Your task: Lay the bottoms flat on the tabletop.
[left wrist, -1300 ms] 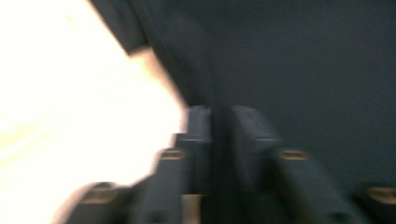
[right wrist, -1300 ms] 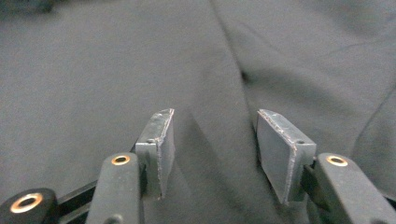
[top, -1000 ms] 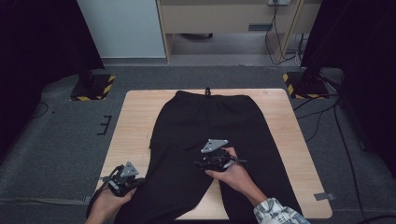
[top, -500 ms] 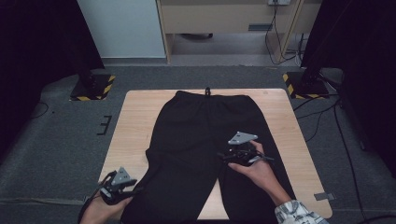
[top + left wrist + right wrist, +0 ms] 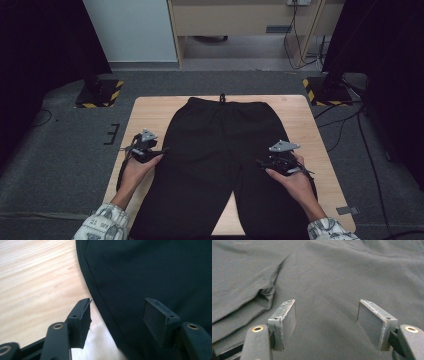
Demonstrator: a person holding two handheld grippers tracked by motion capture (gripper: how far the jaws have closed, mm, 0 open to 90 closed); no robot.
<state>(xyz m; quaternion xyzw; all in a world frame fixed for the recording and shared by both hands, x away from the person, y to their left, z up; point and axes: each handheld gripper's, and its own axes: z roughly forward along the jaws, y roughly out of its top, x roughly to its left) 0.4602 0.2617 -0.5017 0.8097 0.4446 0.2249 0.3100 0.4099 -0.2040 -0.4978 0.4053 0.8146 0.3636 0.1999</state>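
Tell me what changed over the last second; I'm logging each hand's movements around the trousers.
The left gripper came up from the near left corner to the left side seam of the black trousers, jaws open astride the edge. The right gripper slid from the middle of the trousers out over the right leg, jaws open, holding nothing. The trousers remain spread flat on the wooden table, waistband at the far end.

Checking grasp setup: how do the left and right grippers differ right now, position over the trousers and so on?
The left gripper sits at the black trousers' outer edge, straddling the hem with one jaw over the bare wooden table. The right gripper is wholly over cloth on the other leg, near a crease. Both are open, holding nothing.
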